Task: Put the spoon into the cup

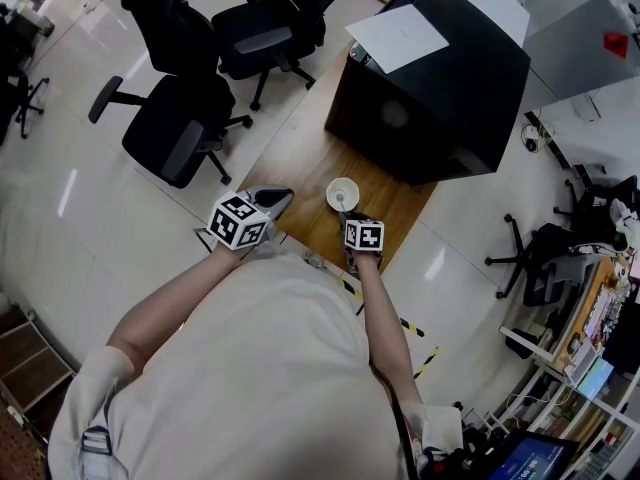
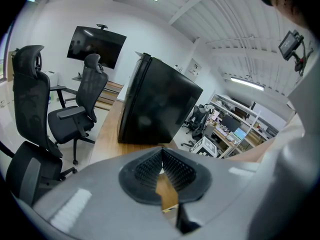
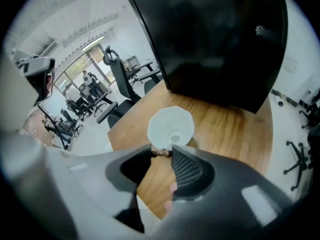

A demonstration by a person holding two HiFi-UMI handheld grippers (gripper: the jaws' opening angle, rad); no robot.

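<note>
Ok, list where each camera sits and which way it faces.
Head view: on the person's head, steeply down at wooden table, cup, left gripper, right gripper, forearms.
Left gripper view: along its shut jaws toward black box, chairs.
Right gripper view: down its jaws, holding spoon, at the cup.
Shared: wooden table, black box.

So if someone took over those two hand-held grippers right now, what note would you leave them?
Left gripper: jaws together, nothing in them, held to the left of the cup.
Right gripper: jaws closed on the brown handle end of the spoon.
Cup: white, upright on the wooden table, in front of the black box.
Done: the spoon is at the cup, and its far end seems to be inside already.
Left: open the right jaws to let the spoon go, then draw back.
</note>
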